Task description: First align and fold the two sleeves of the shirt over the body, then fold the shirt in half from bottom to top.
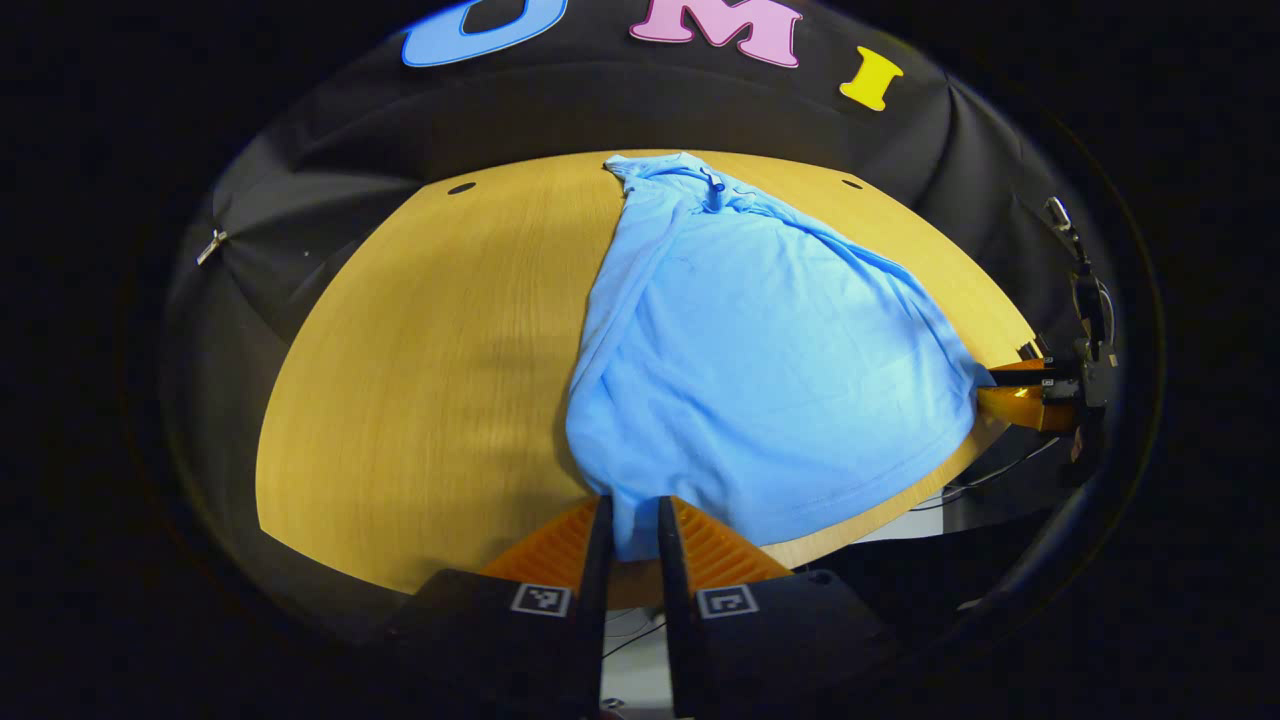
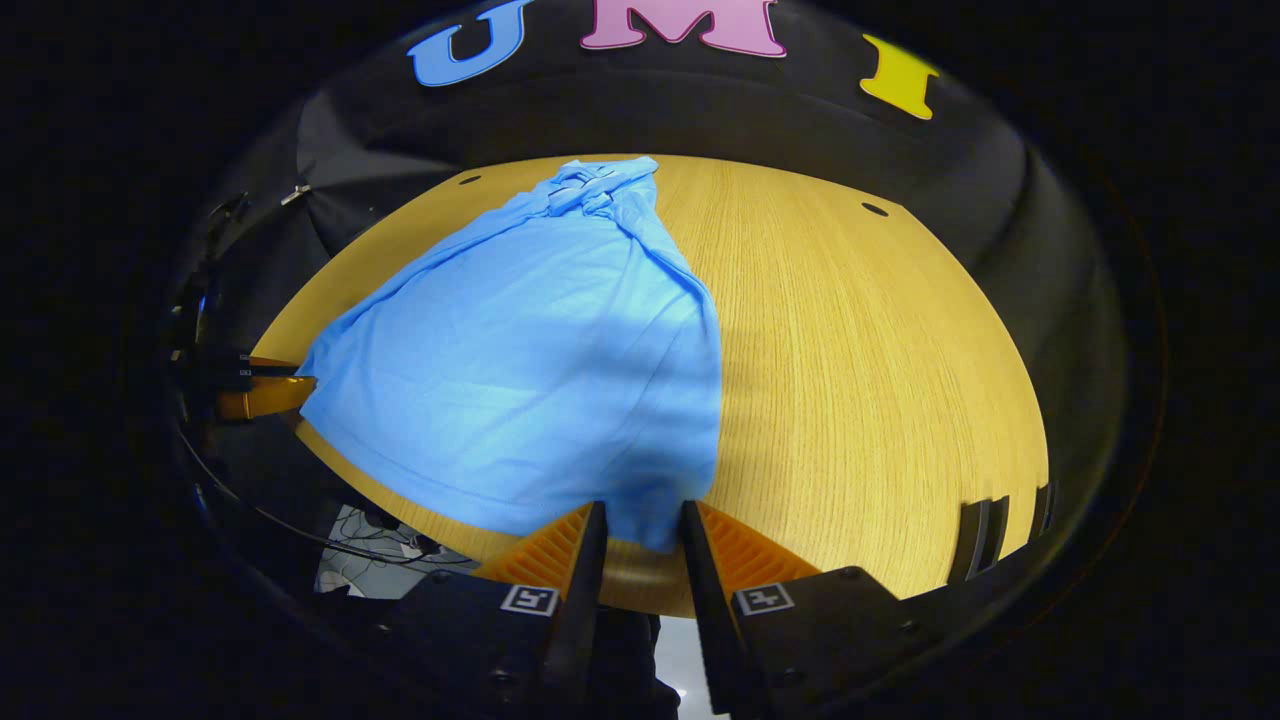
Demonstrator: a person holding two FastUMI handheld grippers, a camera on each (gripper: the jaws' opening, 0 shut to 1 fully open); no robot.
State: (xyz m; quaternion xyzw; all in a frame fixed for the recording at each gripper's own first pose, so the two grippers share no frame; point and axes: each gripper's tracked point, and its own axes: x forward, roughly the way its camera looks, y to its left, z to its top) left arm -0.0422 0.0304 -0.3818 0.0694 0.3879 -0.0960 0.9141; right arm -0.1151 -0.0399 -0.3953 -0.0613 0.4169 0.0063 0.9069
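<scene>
Here, the light-blue shirt (image 1: 760, 370) lies on the wooden table (image 1: 430, 380), collar toward the far edge. The left gripper (image 1: 632, 525) pinches one hem corner, the right gripper (image 2: 640, 525) pinches the other. No legible label on the shirt; square markers (image 1: 541, 599) sit on the fingers.

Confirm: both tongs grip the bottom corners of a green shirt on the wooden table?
Not quite: the shirt is light blue, not green, as the left gripper view shows. The rest holds: the left tongs and right tongs each pinch a bottom corner of it on the wooden table.
</scene>
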